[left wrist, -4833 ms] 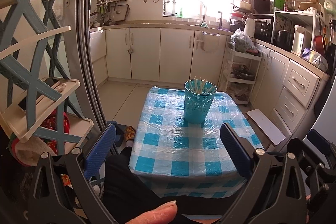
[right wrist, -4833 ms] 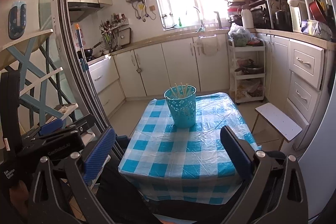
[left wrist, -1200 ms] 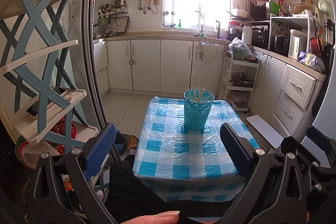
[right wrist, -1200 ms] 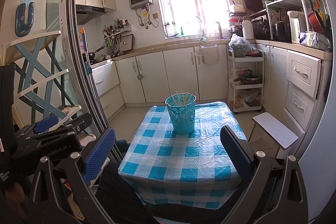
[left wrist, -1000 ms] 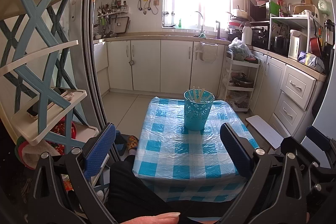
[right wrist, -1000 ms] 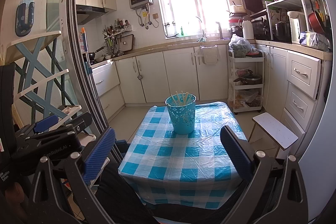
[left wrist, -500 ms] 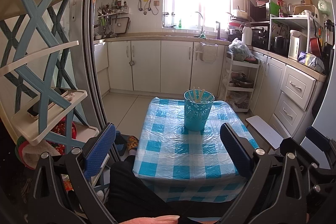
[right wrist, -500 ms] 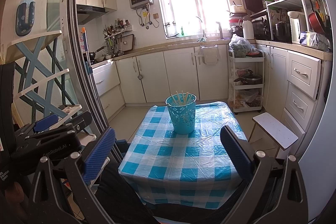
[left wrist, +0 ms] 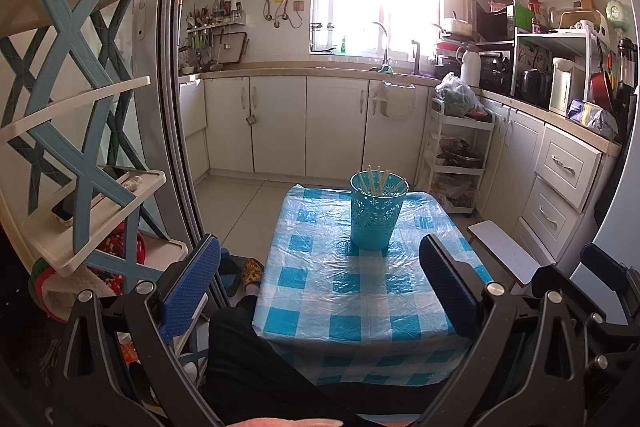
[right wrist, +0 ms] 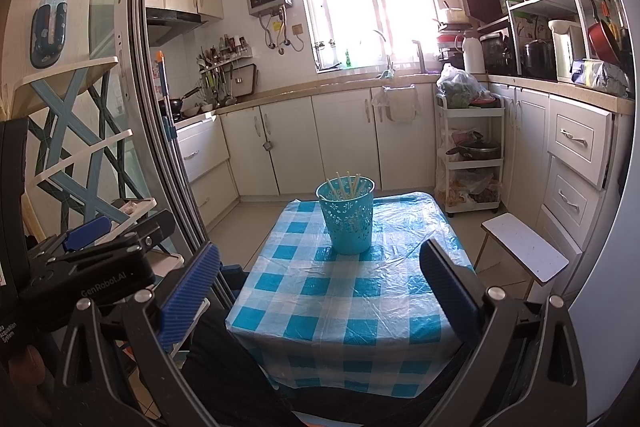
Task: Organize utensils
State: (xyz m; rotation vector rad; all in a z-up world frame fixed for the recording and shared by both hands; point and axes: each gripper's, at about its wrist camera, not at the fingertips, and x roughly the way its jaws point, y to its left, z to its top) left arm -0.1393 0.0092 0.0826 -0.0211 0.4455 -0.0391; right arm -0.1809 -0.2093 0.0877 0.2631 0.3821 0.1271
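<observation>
the left hand-held gripper (left wrist: 320,291) is spread wide with nothing between its blue-padded fingers (left wrist: 192,279), held back from the near edge of the table (left wrist: 360,311). the right hand-held gripper (right wrist: 320,291) is likewise spread wide and holds nothing, also short of the table's near edge. in the right wrist view the left hand-held gripper's black body shows at about 9 o'clock.

the table wears a blue and white checked cloth under clear plastic. on its far half stands a teal perforated holder (left wrist: 378,215), upright, at about 12 o'clock from both hand-held grippers and well apart from them. pale chopsticks (left wrist: 378,181) stand in it, leaning at slight angles, tips above the rim.

a white stool (right wrist: 524,253) sits at 3 o'clock beside the table. a white and blue shelf rack (left wrist: 76,147) stands at 9 o'clock. a white trolley (left wrist: 460,163) stands at 1 o'clock against the cabinets.
</observation>
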